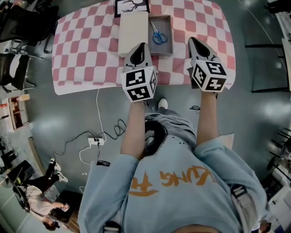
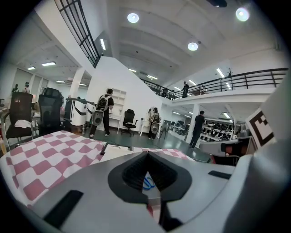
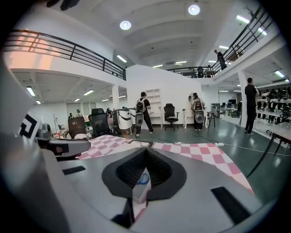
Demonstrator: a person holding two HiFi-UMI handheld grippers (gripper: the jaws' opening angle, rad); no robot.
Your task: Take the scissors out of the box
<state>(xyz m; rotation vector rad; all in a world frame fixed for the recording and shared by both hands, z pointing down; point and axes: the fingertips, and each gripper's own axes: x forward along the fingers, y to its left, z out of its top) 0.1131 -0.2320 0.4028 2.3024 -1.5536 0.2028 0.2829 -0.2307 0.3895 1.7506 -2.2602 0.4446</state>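
Observation:
Blue-handled scissors [image 1: 158, 34] lie in an open shallow box [image 1: 169, 42] on the table with the pink-and-white checked cloth [image 1: 82, 50]. The box's white lid [image 1: 133, 32] lies just left of it. My left gripper [image 1: 142, 45] is shut and empty, its tip over the near left corner of the box. Over the cloth to the right of the box, my right gripper [image 1: 193, 40] is also shut and empty. In the left gripper view the scissors [image 2: 148, 182] show through the hollow behind the closed tips [image 2: 148, 154]. The right gripper view shows the scissors [image 3: 143, 178] the same way.
A black-framed picture [image 1: 132, 7] lies at the table's far edge behind the box. Office chairs [image 1: 20, 27] stand to the table's left. A power strip with cables [image 1: 96, 141] lies on the floor under the near edge. A black rack [image 1: 268, 63] stands at the right.

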